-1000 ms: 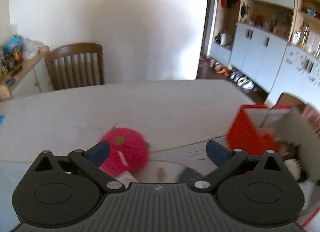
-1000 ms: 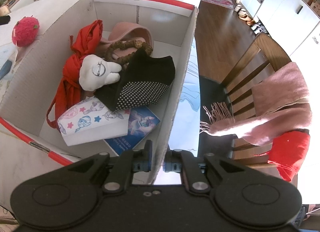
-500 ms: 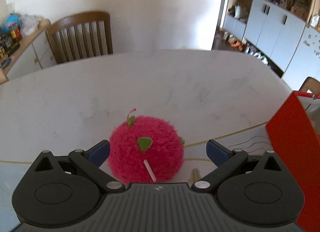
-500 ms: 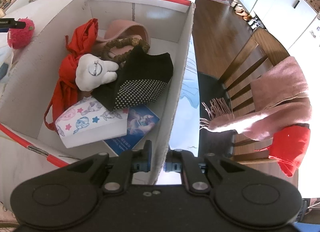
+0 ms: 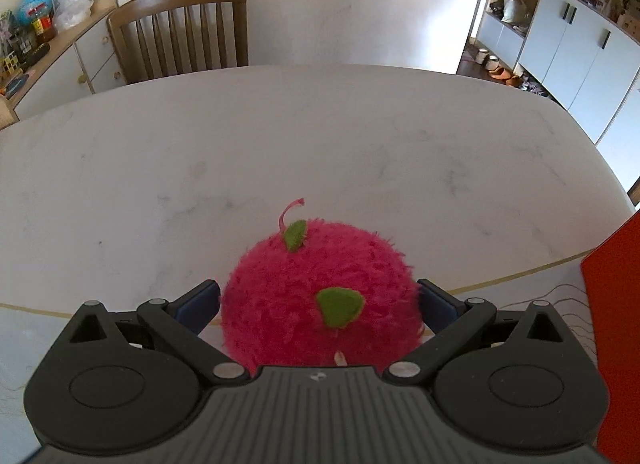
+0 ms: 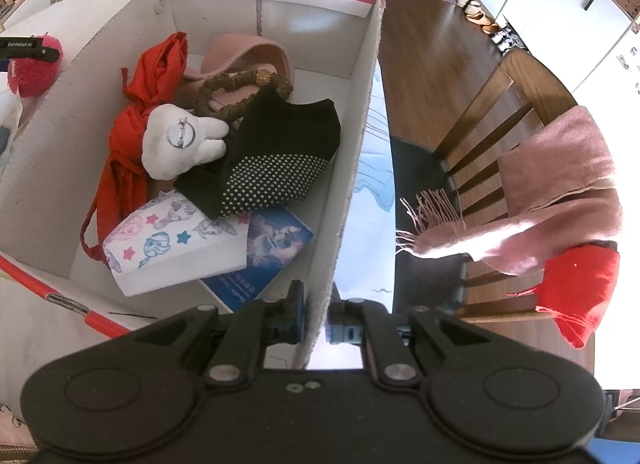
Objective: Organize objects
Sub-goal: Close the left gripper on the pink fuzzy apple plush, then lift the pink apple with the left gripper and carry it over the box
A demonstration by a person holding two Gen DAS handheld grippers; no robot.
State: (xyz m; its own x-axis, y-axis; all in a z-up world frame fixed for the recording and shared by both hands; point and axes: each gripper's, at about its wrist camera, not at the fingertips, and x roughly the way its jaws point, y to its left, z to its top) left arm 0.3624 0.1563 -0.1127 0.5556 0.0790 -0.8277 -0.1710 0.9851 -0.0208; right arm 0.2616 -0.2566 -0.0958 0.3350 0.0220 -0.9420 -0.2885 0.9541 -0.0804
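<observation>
A fuzzy pink plush ball (image 5: 320,304) with green leaves rests on the white marble table (image 5: 280,144). My left gripper (image 5: 318,304) is open, with a finger on either side of the ball. The ball (image 6: 34,72) also shows beyond the box's left wall in the right wrist view. My right gripper (image 6: 318,324) is shut on the right wall of the white cardboard box (image 6: 356,124). Inside the box lie a red cloth (image 6: 132,136), a white tooth plush (image 6: 176,140), a black dotted sock (image 6: 280,160), a patterned tissue pack (image 6: 172,244) and a blue booklet (image 6: 272,252).
The box's red outer side (image 5: 612,324) stands at the right edge of the left wrist view. A wooden chair (image 5: 180,24) stands behind the table, with a sideboard (image 5: 52,56) to its left. Right of the box, another chair (image 6: 500,136) carries a pink scarf (image 6: 540,204) and a red cloth (image 6: 576,288).
My left gripper has come down and forward over the pink ball, which now fills the gap between its fingers. The right gripper has kept its hold on the box wall.
</observation>
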